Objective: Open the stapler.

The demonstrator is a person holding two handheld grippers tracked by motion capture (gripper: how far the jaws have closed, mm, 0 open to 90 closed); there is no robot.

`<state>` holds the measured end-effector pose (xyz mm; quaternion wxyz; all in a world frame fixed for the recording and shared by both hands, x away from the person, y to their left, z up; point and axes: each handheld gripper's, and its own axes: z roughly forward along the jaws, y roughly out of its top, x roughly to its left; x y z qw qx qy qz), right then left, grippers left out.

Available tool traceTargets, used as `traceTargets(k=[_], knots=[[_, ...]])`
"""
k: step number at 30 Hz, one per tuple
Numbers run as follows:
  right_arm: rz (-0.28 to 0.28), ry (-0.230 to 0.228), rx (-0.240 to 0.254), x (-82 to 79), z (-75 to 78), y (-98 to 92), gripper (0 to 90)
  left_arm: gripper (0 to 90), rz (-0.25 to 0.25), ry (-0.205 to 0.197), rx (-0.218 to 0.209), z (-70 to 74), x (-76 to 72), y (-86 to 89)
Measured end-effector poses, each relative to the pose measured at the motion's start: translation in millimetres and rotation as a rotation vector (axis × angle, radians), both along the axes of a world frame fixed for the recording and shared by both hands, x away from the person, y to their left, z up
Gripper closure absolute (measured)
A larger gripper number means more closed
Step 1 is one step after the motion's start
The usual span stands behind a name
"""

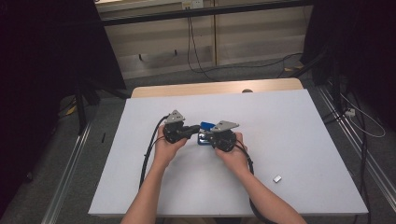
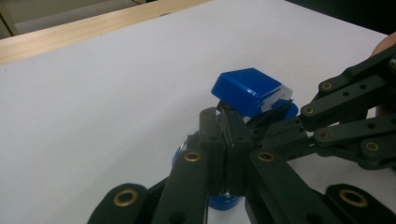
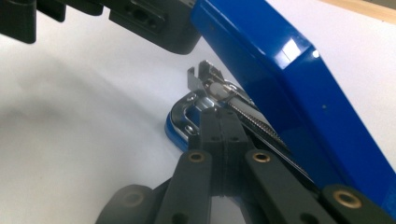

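Stapler (image 1: 204,133) propped open mid-tabletop (image 1: 289,140); left claw (image 2: 228,133) and right claw (image 3: 219,122), both together beside stapler, bracing it, likely for reloading.

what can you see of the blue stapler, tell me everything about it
The blue stapler is glossy blue plastic with shiny metal inside. It stands open: the top cover is swung up and tilted, baring the spring and staple channel, while the blue base lies on the white table near its middle. Both grippers meet at it with jaws shut, the left gripper and the right gripper at its metal parts; exact contact is hard to tell.
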<state>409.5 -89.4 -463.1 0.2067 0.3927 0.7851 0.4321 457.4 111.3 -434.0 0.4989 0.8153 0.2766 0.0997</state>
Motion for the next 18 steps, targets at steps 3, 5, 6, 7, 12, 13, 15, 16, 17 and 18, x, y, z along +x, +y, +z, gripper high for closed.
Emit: traceTargets(k=[3, 5, 6, 7, 12, 13, 15, 16, 17, 18], knots=[[-0.019, -0.031, 0.038, -1.2, 2.8, 2.2, 90.0, 89.3, -0.002, 0.003, -0.005, 0.1, 0.4, -0.7], [-0.033, -0.063, 0.034, -1.1, 7.3, 4.3, 90.0, 89.8, 0.001, 0.006, -0.023, 0.0, 0.6, -1.0], [-0.035, -0.067, 0.034, -0.3, 8.7, 5.3, 90.0, 89.8, -0.001, 0.005, -0.028, 0.5, 0.7, -0.9], [-0.035, -0.071, 0.036, 0.7, 8.8, 6.2, 90.0, 89.8, -0.003, 0.004, -0.027, 1.0, 0.7, -1.1], [-0.059, -0.090, 0.036, 2.0, 3.6, 11.7, 90.0, 89.8, -0.005, 0.014, -0.017, -2.0, 2.2, 0.5], [-0.063, -0.100, 0.032, 1.4, 3.5, 12.4, 90.0, 89.8, -0.006, 0.018, -0.012, -3.7, 2.8, 0.3], [-0.076, -0.112, 0.032, 0.3, 3.2, 13.7, 90.0, 89.8, -0.004, 0.026, 0.001, -6.1, 3.5, -0.6], [-0.083, -0.117, 0.039, -0.3, 3.1, 13.7, 90.0, 90.0, -0.005, 0.028, 0.000, -7.2, 3.6, -1.5], [-0.090, -0.124, 0.036, -0.9, 3.1, 13.9, 90.0, 90.0, -0.007, 0.022, 0.000, -7.9, 3.8, -2.3], [-0.098, -0.133, 0.031, -1.4, 3.0, 14.1, 90.0, 90.0, -0.004, 0.020, 0.001, -8.5, 4.4, -2.6]])
